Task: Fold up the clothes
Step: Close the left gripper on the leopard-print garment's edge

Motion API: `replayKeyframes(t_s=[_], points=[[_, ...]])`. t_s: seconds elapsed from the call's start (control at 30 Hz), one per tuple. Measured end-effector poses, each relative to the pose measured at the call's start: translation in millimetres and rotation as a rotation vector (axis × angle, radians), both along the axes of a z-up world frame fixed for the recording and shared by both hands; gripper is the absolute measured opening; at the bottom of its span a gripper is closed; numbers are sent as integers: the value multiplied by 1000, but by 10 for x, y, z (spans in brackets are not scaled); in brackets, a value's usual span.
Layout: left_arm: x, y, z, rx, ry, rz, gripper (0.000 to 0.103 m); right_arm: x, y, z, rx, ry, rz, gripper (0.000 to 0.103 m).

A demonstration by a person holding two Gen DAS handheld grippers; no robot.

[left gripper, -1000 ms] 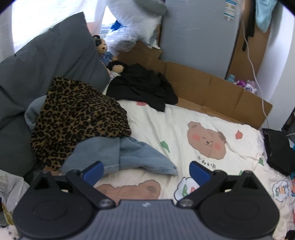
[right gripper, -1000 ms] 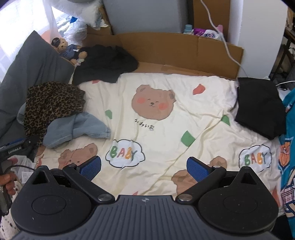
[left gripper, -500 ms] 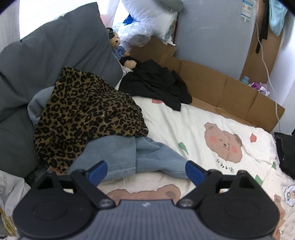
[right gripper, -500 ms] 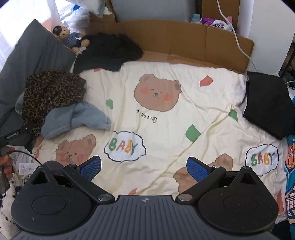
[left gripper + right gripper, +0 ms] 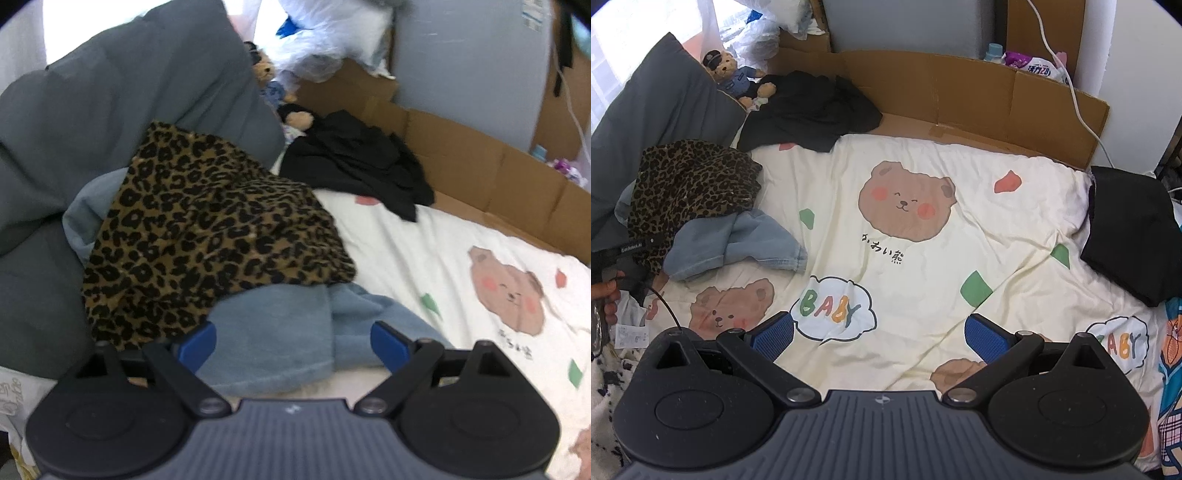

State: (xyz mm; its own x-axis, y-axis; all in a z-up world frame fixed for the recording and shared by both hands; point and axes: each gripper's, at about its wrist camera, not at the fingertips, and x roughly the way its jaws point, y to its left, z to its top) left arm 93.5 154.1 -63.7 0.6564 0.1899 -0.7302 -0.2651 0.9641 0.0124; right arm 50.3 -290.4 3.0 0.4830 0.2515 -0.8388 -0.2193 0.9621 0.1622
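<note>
— Looking along the left tongs (image 5: pixel 291 341), what lies in front of them?

— A crumpled blue denim garment (image 5: pixel 280 325) on the bed, right between the two blue pads (image 5: pixel 195 341), which stand wide apart and grip nothing. Whether the pads touch the cloth I cannot tell.

— And above the denim?

— A leopard-print garment (image 5: pixel 207 236) lies partly over it, leaning against a grey pillow (image 5: pixel 110 110). Further back a black garment (image 5: pixel 354 162) sits crumpled by the cardboard wall (image 5: pixel 480 170), with a teddy bear in uniform (image 5: pixel 733 75) beside it.

— The right tongs (image 5: pixel 879 338)?

— Released too, jaws spread and empty, hovering over the cream bedsheet (image 5: pixel 960 266) with its bear and "BABY" prints. No clothing lies between them.

— Anything else on that sheet?

— Another black garment (image 5: pixel 1126 229) lies at the right edge of the bed, well apart from the pile on the left. At the far left of the right wrist view, a hand (image 5: pixel 605 295) holds the handle of the other tool, near the denim garment (image 5: pixel 735 240) and the leopard-print piece (image 5: pixel 690 184).
</note>
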Motion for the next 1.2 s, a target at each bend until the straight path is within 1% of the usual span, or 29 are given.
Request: replayKeyframes(t_s=[0.07, 0.13, 0.2, 0.3, 0.5, 0.57, 0.73, 0.83, 0.87, 0.9, 1.03, 1.1, 1.17, 1.2], points=[[48, 70, -38, 8, 0, 12, 92, 82, -58, -52, -3, 4, -1, 102], [105, 120, -76, 27, -4, 5, 92, 118, -28, -80, -4, -7, -6, 102], [159, 160, -111, 38, -13, -10, 92, 156, -15, -101, 16, -26, -6, 102], [226, 226, -150, 42, -42, -26, 87, 209, 15, -172, 27, -43, -5, 102], [416, 448, -295, 19, -66, 9, 81, 317, 80, -329, 38, -71, -1, 102], [465, 513, -343, 12, -69, 24, 76, 353, 101, -381, 42, -80, 0, 102], [593, 652, -465, 35, -72, 47, 76, 412, 79, -530, 30, -79, -10, 102], [675, 752, -546, 29, -73, 62, 78, 446, 59, -622, 21, -76, -18, 102], [713, 786, -583, 23, -76, 64, 82, 457, 53, -652, 19, -76, -20, 102], [754, 821, -628, 15, -78, 64, 83, 468, 46, -682, 16, -75, -23, 102], [908, 945, -797, -26, -70, 89, 83, 512, 20, -804, 4, -71, -32, 102], [962, 981, -879, -33, -76, 101, 87, 534, 7, -865, -2, -70, -37, 102], [993, 999, -925, -36, -96, 107, 94, 556, -6, -925, -7, -68, -42, 102], [1009, 1006, -943, -40, -104, 109, 96, 567, -12, -956, -10, -67, -44, 102]])
